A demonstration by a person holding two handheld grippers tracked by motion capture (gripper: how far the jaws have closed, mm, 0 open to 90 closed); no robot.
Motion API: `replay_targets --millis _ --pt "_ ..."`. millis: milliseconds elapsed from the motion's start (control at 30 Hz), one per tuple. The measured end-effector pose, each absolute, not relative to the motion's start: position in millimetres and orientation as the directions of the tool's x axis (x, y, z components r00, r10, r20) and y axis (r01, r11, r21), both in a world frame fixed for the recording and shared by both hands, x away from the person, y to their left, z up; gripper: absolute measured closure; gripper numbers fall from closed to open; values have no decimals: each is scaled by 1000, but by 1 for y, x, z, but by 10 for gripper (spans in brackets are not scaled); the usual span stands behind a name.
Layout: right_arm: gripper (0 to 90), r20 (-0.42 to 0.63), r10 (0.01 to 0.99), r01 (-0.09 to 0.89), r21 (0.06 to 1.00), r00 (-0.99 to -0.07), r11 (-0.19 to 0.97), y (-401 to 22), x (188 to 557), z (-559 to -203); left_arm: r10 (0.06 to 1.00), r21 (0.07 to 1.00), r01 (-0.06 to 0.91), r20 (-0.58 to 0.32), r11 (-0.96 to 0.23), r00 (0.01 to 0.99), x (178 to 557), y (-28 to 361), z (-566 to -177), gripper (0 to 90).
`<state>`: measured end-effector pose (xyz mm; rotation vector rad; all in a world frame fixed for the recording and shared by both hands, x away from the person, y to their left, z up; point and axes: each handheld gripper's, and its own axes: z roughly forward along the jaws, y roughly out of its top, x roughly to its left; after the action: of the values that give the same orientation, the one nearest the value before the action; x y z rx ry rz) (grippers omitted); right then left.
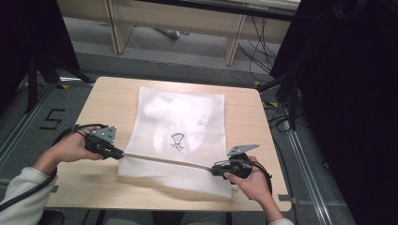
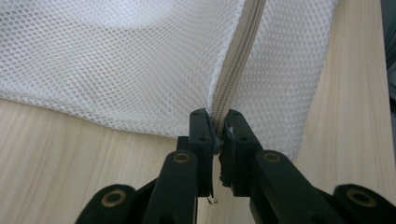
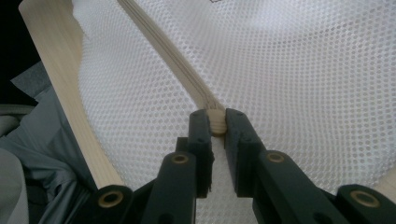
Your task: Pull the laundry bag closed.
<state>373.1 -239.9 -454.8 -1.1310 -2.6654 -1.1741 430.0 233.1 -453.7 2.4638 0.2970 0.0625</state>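
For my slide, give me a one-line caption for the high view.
Two hand-held grippers, left gripper and right gripper, pinch opposite ends of a white mesh laundry bag's zipper on a wooden table.

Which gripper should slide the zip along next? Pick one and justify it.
Right, probably. The right gripper is shut on what looks like the zip slider, while the left gripper pinches the zipper end of the mesh bag, anchoring it.

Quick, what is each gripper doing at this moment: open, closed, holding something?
Left gripper: closed on the zipper end of the white mesh bag.
Right gripper: closed on the zipper at its other end, apparently on the slider.
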Motion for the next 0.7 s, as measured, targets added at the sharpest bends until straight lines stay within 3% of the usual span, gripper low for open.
replay_targets --millis 700 --pt "822 266 625 617 645 -734 451 -249 374 -456 229 617 198 -29 -762 973 430 233 -454 826"
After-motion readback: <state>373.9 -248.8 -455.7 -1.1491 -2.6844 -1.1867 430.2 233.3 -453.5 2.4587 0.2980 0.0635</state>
